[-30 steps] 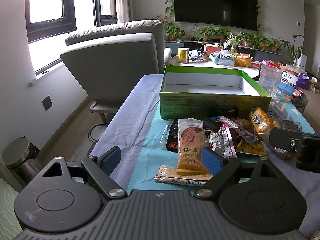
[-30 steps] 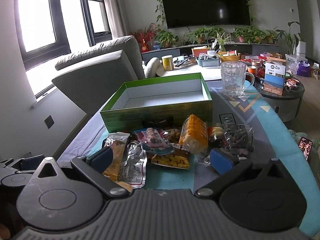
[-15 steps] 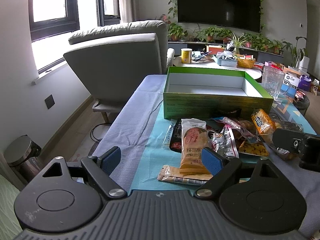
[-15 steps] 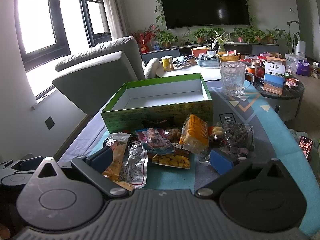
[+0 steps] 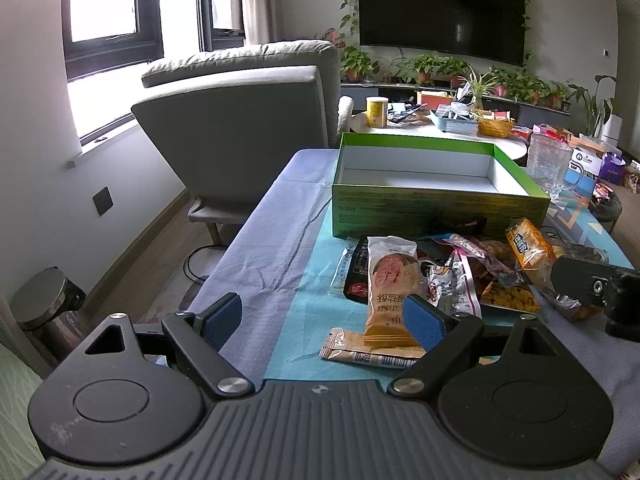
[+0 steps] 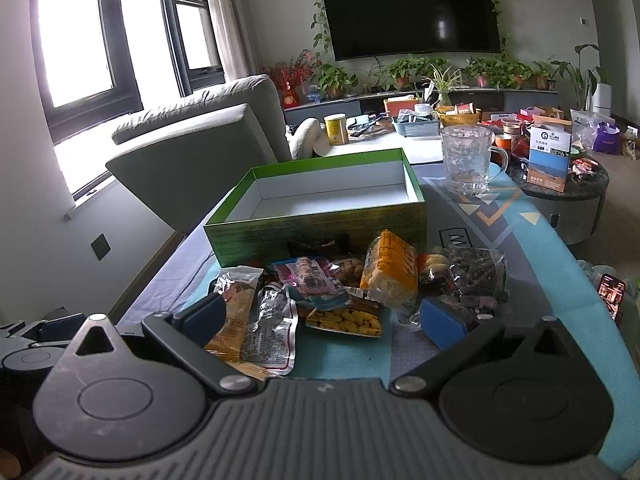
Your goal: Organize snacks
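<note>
Snack packets (image 5: 440,280) lie heaped on the surface just in front of the empty green box (image 5: 420,168) in the left wrist view, where the left gripper (image 5: 322,320) hangs with jaws wide apart, holding nothing. From the right wrist view, the right gripper (image 6: 324,316) likewise stands open and empty over the pile; these packets look light, crinkly and slippery, so I'd pinch the orange pack (image 6: 390,272) across its stiff middle.

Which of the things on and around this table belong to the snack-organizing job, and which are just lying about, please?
Part of the job:
- green box, nothing in it
- snack packets heaped in front of it, such as the orange cracker pack and the pink-and-white pastry packet
- left gripper and right gripper, both open

Just lying about:
- glass mug
- yellow canister
- grey armchair
- steel bin
</note>
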`<state>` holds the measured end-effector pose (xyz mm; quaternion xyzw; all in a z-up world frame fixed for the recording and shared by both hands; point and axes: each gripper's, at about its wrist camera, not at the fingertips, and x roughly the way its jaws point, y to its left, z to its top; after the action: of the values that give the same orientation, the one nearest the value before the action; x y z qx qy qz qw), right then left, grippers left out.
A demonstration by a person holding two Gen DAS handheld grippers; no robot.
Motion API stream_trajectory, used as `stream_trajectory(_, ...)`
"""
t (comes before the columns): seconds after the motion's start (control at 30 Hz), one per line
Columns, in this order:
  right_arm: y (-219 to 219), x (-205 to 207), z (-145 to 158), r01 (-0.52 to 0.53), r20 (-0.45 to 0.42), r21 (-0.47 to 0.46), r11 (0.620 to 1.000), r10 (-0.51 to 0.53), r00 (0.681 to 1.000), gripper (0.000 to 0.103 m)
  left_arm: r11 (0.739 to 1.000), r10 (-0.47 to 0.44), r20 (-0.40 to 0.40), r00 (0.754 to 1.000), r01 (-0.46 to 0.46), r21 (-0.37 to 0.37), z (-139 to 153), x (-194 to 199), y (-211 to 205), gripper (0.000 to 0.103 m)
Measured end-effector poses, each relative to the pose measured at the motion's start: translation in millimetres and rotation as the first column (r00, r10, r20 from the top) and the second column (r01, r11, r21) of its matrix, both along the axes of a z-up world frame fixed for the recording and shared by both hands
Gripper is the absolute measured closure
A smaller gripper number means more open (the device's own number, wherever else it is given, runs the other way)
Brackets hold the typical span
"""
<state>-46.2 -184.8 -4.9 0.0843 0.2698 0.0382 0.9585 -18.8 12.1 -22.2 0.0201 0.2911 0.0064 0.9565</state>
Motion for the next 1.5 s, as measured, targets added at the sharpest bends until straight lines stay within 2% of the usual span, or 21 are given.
stream_trajectory(0.57,-6,5,-6,0.021,-0.012,0.009,1.0,-0.021,1.0,0.05,1.0,-0.011,-0.013,1.0,0.011,0.01,-6,6,-7,0.016)
stream_trajectory(0.8,-17,12,-13,0.027,-0.035,-0.002,1.0,-0.027,0.999,0.05,0.999,-0.041,-0.046,0.998,0.041,-0.003,-17,23,-24,0.016)
stream_trajectory(1.2,-46,42,-32,0.065,-0.103,0.039,0.997,-0.061,0.993,0.05,0.996,-0.056,-0.113,0.992,0.063,0.055,-41,61,-47,0.016)
stream_trajectory(1.37,-50,48,-38,0.061,-0.108,0.008,0.998,-0.06,0.992,0.05,0.996,-0.064,-0.144,0.988,0.073,0.058,-50,74,-51,0.016)
stream_trajectory(1.47,-52,51,-40,0.05,-0.102,0.005,0.999,-0.049,0.994,0.05,0.995,-0.072,-0.131,0.989,0.081,0.06,-51,77,-53,0.017)
stream_trajectory(1.5,-52,52,-40,0.046,-0.102,0.008,0.999,-0.045,0.994,0.05,0.994,-0.079,-0.125,0.989,0.087,0.063,-51,78,-54,0.021)
